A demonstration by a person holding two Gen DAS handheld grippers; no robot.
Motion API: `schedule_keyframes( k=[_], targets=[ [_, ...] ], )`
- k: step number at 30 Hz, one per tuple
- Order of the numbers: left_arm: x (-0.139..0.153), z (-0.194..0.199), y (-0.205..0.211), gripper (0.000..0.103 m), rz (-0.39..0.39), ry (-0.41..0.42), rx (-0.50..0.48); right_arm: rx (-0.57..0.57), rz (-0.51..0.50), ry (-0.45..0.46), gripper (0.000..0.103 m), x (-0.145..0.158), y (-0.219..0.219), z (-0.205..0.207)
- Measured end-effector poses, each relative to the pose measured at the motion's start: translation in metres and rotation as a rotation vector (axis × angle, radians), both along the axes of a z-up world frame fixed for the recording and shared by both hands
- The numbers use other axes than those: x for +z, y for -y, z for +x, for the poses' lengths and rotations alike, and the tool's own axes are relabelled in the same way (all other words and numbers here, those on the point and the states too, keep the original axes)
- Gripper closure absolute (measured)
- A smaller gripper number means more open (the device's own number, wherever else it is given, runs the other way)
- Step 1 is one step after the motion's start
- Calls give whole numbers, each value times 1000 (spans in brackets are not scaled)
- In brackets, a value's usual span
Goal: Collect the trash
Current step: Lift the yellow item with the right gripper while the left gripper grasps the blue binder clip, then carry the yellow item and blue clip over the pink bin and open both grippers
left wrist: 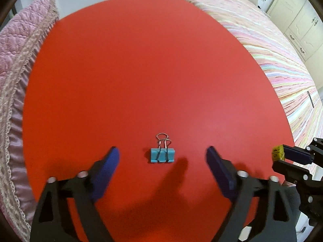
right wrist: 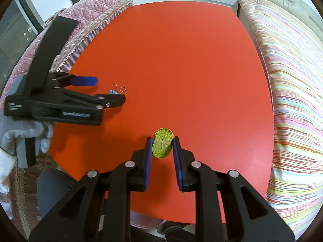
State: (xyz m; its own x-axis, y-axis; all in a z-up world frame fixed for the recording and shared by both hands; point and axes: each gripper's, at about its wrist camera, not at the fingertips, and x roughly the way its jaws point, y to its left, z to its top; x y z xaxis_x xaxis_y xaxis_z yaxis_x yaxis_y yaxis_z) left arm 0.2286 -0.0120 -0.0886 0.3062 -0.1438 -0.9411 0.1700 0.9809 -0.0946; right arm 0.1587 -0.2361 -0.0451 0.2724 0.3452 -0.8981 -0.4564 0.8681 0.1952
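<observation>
A light blue binder clip [left wrist: 162, 154] with wire handles lies on the red table [left wrist: 141, 70], between and just ahead of my left gripper's fingertips. My left gripper [left wrist: 162, 155] is open and empty. It also shows in the right wrist view [right wrist: 105, 89], with the clip [right wrist: 115, 90] partly hidden behind it. My right gripper [right wrist: 162, 142] is shut on a rolled yellow measuring tape [right wrist: 163, 146] bound with a rubber band, near the table's front edge. The tape and right gripper show at the right edge of the left wrist view [left wrist: 278, 152].
A pink quilted cover [left wrist: 18, 64] borders the table's left side and a striped bedspread [left wrist: 272, 60] its right. A clear plastic container rim [right wrist: 145, 221] shows below the table's front edge. A white-gloved hand [right wrist: 24, 137] holds the left gripper. Cabinets [left wrist: 298, 26] stand at far right.
</observation>
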Motion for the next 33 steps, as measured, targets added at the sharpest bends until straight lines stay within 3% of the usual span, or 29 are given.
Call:
schedule_keyframes(
  k=[3, 6, 8, 13, 20, 33],
  targets=[
    [-6, 3, 0, 37, 11, -8, -2, -1, 3, 1, 83, 1, 1, 1],
    [-8, 3, -1, 55, 28, -1, -4, -1, 5, 1, 83, 2, 0, 0],
    [-7, 2, -2, 78, 27, 2, -3, 0, 6, 1, 83, 2, 0, 0],
    [-3, -6, -5, 79, 39, 14, -1, 5, 10, 7, 83, 2, -2, -1],
    [24, -35, 0, 79, 38, 96, -24, 14, 26, 38, 83, 11, -4, -13],
    [70, -151, 21, 79, 45, 290, -89, 71, 75, 158, 83, 49, 12, -86]
  ],
)
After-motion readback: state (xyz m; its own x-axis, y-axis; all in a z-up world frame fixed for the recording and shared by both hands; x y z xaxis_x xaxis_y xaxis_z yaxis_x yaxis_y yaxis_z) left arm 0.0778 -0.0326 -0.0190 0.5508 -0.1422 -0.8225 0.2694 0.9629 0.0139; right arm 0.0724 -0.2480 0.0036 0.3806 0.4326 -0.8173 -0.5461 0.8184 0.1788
